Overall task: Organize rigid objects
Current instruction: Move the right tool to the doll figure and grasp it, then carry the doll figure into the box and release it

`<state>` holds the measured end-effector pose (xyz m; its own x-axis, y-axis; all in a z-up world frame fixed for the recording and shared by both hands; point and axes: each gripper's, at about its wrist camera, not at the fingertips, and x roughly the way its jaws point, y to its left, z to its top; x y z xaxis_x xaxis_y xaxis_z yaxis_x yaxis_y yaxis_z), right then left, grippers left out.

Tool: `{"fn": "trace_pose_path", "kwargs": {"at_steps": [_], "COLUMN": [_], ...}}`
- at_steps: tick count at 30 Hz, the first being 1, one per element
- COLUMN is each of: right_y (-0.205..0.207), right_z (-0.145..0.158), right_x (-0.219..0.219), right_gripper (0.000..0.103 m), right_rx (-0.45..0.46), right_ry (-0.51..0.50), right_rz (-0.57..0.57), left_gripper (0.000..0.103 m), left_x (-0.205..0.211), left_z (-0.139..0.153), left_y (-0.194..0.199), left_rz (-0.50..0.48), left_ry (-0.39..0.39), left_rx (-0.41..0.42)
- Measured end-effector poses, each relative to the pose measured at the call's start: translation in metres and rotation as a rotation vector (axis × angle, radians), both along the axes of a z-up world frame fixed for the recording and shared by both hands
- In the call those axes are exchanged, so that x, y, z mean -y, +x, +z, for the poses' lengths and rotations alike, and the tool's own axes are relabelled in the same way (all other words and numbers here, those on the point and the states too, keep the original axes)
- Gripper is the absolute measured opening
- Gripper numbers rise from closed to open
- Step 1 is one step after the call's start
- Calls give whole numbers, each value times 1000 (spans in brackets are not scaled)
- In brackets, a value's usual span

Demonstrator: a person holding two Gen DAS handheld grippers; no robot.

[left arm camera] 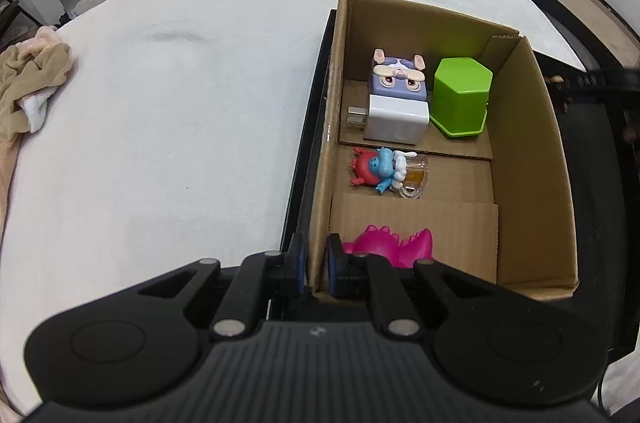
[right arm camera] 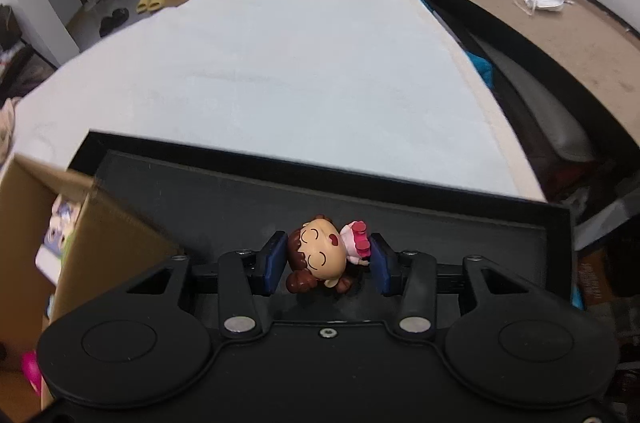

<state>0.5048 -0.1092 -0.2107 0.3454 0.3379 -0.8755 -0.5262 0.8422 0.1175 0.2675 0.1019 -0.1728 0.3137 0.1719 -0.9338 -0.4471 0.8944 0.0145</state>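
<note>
Right between the right gripper (right arm camera: pixel 328 261) pads sits the doll (right arm camera: pixel 320 257), lying on its side on the black tray (right arm camera: pixel 240 199): head toward the left pad, pink dress and feet toward the right, so its long axis runs across the jaws. Looks like both pads are on it, jaws partly closed around it, though contact on the feet side is hard to call for sure. Next move is probably a lift over to the box (right arm camera: pixel 100 235), which sits to the left of it. Over there the left gripper (left arm camera: pixel 314 263) is clamped on the box (left arm camera: pixel 320 127) wall. Further in: pink dino (left arm camera: pixel 390 243), red-blue figure (left arm camera: pixel 378 171), charger (left arm camera: pixel 394 119), green block (left arm camera: pixel 460 99).
</note>
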Motion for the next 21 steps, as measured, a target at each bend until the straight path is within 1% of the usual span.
{"fn": "trace_pose_path", "kwargs": {"at_steps": [6, 14, 21], "right_y": [-21, -32, -42], "right_z": [15, 43, 73], "right_x": [17, 18, 16], "right_gripper": [43, 43, 43], "right_rx": [3, 13, 40], "right_ry": [-24, -30, -34], "right_rz": [-13, -35, -40], "left_gripper": [10, 10, 10], "left_x": [0, -2, -7], "left_z": [0, 3, 5], "left_y": [-2, -7, -12], "left_rz": [12, 5, 29], "left_ry": [1, -10, -46], "left_rx": [14, 41, 75]}}
